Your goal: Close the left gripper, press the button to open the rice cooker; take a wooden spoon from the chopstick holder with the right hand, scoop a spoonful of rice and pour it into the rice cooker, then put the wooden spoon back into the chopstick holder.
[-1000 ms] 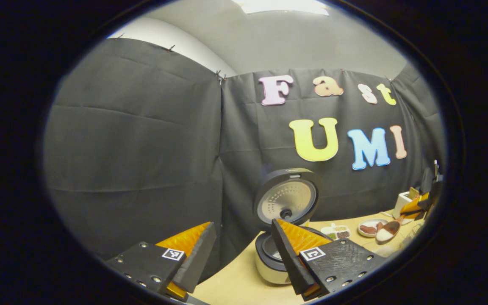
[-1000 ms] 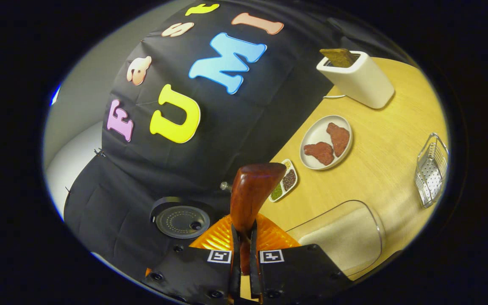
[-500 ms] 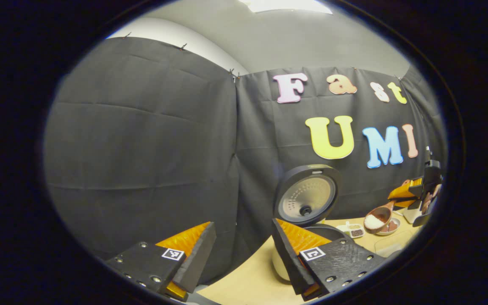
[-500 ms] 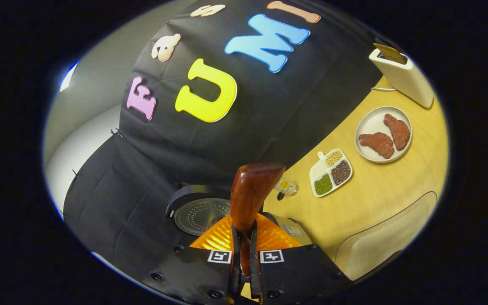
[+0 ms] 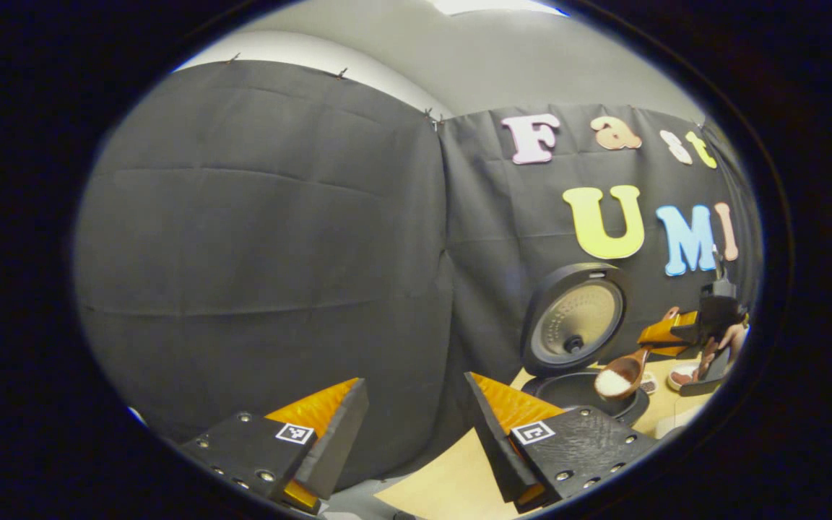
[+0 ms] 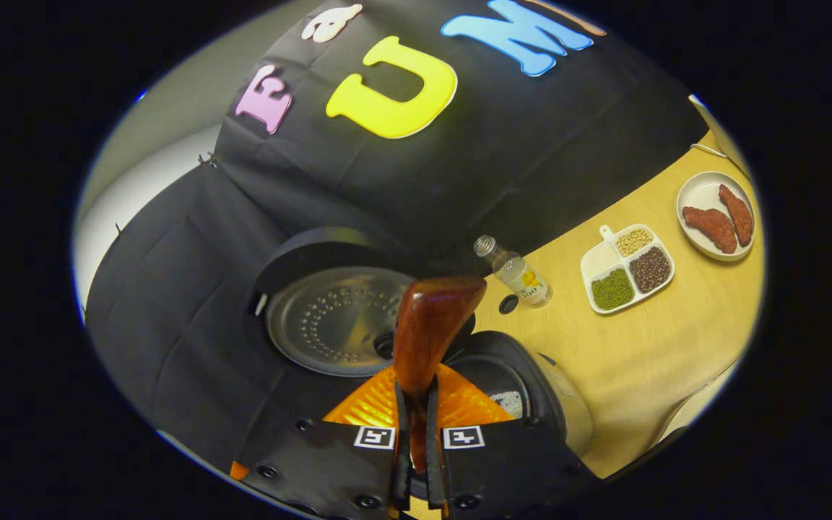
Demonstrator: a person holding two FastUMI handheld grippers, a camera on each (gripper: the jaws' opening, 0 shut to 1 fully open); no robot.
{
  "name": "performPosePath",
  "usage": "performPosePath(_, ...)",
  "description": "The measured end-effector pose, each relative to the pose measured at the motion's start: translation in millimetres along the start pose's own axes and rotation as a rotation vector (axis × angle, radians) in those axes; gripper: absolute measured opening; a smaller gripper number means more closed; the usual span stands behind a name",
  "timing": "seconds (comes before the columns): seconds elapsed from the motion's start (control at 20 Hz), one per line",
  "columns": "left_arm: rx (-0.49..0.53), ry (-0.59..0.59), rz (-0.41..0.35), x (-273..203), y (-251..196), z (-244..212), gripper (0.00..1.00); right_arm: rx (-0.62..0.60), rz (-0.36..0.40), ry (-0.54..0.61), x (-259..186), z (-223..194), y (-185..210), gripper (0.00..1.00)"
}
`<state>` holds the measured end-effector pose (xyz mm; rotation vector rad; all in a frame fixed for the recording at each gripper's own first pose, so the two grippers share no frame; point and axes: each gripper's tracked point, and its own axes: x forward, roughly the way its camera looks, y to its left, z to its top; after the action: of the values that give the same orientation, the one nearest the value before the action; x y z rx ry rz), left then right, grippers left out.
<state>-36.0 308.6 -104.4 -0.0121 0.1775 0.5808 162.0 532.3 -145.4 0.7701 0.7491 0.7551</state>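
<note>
The rice cooker [image 5: 581, 393] stands with its round lid [image 5: 576, 319] raised. In the left gripper view the wooden spoon [image 5: 618, 377] hangs over the cooker's open pot with white rice in its bowl, held by the right gripper [image 5: 665, 336] and a hand. In the right gripper view the right gripper [image 6: 416, 426] is shut on the wooden spoon [image 6: 427, 332], seen from its underside above the rice cooker [image 6: 510, 390] and its lid [image 6: 333, 318]. A little rice lies in the pot. My left gripper [image 5: 416, 422] stands open, well left of the cooker, holding nothing.
On the wooden table [image 6: 647, 339] stand a small bottle [image 6: 516, 271], a divided dish of beans [image 6: 625, 267] and a plate with two brown pieces [image 6: 716, 214]. The black cloth wall rises right behind the cooker.
The right gripper has carried the rice-filled spoon leftward from the rice box to above the open cooker. The left gripper has swung away to the left, staying open.
</note>
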Motion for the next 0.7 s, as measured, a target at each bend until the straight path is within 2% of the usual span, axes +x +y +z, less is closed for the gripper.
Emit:
performPosePath(0.2,0.004,0.018,0.04,-3,18,-9,0.81,-0.107,-0.021,0.048,26,-29,3,0.1)
performPosePath(0.35,0.006,0.031,0.053,-1,24,-15,0.83,-0.238,-0.048,0.074,39,-45,3,0.1)
performPosePath(0.7,0.004,0.028,0.045,6,18,-16,0.81,-0.496,-0.059,0.087,45,-56,9,0.1)
